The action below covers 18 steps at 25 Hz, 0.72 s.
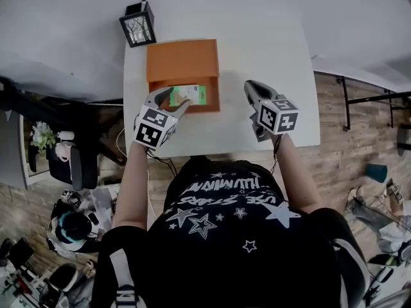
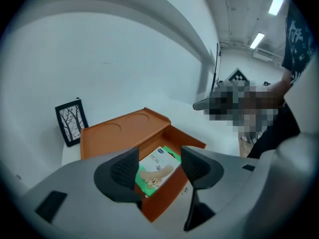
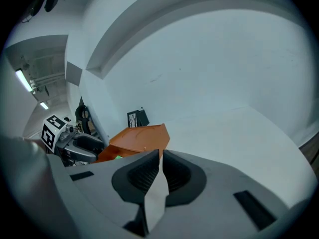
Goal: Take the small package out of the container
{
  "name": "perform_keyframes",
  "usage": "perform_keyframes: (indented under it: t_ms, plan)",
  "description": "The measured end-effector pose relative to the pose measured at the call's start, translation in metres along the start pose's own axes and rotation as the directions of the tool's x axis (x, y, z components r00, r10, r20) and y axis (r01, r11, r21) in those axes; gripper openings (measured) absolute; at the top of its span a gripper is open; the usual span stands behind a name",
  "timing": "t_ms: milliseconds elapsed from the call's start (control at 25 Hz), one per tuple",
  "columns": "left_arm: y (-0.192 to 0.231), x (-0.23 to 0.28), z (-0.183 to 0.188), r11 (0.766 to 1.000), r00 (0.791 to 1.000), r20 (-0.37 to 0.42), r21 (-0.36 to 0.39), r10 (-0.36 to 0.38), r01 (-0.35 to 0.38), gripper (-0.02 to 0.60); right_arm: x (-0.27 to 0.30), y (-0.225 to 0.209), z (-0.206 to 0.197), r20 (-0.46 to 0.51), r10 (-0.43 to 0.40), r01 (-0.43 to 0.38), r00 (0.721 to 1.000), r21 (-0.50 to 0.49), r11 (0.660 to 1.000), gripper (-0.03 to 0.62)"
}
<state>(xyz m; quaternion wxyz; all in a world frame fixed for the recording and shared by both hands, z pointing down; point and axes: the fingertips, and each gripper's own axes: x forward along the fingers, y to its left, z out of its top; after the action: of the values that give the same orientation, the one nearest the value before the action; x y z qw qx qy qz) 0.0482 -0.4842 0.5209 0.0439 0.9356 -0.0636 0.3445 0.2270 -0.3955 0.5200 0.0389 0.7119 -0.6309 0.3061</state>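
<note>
White table [image 1: 282, 56] on wood floor [image 1: 359, 130], bearing an orange box [image 1: 183, 59] and picture frame [image 1: 138, 24]. Left gripper [image 1: 172, 102] open, facing the package [image 1: 190, 95] — right gripper [image 1: 250, 88] closed.

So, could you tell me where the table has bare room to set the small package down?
Widest patch: table right of the orange container, beyond the right gripper. Also the near strip between the grippers. Crowded: far-left corner by the picture frame, and the left gripper at the small package.

Head view looks steeply down; both gripper views, low and near, share the orange container [image 1: 183, 59]
</note>
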Motion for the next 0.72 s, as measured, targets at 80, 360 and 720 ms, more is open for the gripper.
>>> perform_keyframes:
  t_ms: [80, 360, 720]
  plan:
    - [0.002, 0.007, -0.002, 0.999, 1.000, -0.017, 0.041, -0.025, 0.026, 0.328, 0.001, -0.002, -0.001, 0.000, -0.019, 0.019, 1.000, 0.009, 1.000, 0.054]
    - [0.004, 0.032, -0.019, 0.969, 0.984, -0.153, 0.214, -0.092, 0.124, 0.354, 0.006, -0.004, -0.006, -0.004, -0.061, 0.061, 0.998, 0.035, 0.998, 0.054]
    - [0.000, 0.054, -0.040, 0.902, 0.925, -0.343, 0.329, -0.162, 0.279, 0.359, 0.009, -0.006, -0.013, -0.012, -0.094, 0.095, 0.995, 0.061, 0.994, 0.054]
